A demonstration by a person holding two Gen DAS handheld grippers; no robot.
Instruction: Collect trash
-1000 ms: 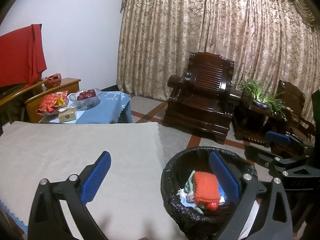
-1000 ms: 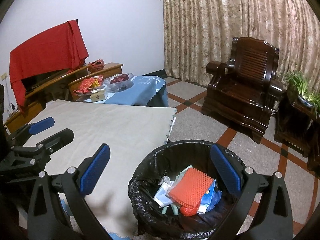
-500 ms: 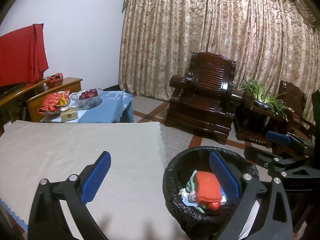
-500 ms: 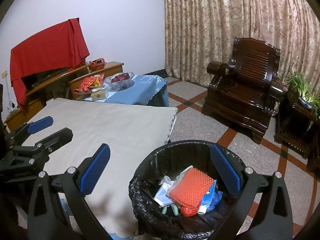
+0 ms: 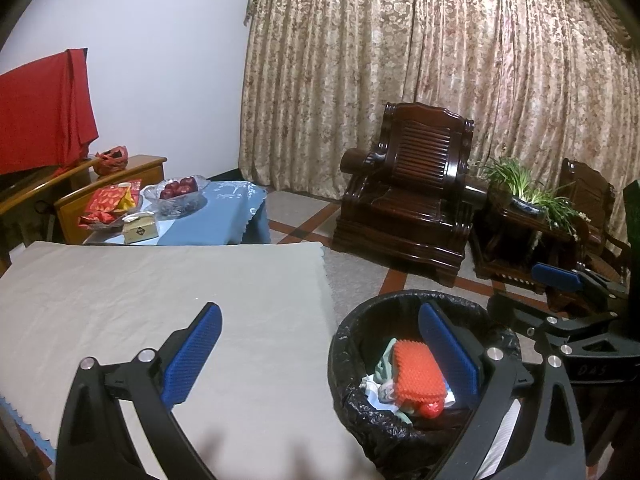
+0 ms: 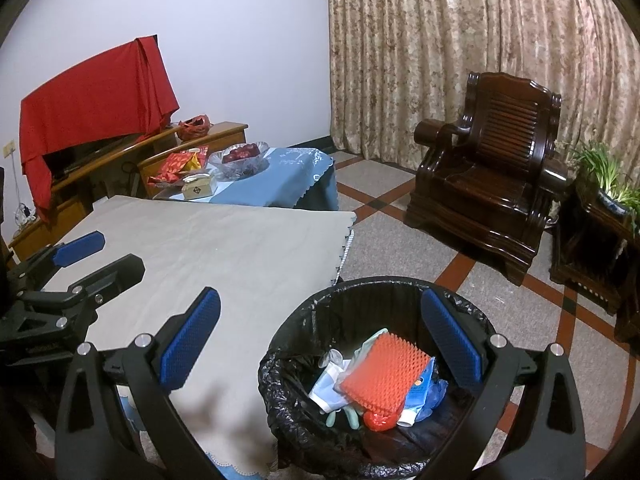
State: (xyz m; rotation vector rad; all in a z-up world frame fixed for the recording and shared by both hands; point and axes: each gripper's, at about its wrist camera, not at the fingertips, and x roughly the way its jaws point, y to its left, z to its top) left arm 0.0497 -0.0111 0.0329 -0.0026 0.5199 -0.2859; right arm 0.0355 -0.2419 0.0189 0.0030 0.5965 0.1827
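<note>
Both tools with jaws spread and empty, left tool (image 5: 320, 352), right tool (image 6: 320, 332), black-lined bin (image 6: 304, 344) beside the table (image 6: 224, 248) holding orange spiky trash (image 6: 384, 376), right view alone showing blue wrappers (image 6: 424, 396) beneath it, left view alone a second armchair (image 5: 588, 192)

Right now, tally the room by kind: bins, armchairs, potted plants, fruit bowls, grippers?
Trash bin: 1
Wooden armchair: 2
Potted plant: 1
Glass fruit bowl: 1
Gripper, left gripper and right gripper, both open and empty: 2
Total: 7
</note>
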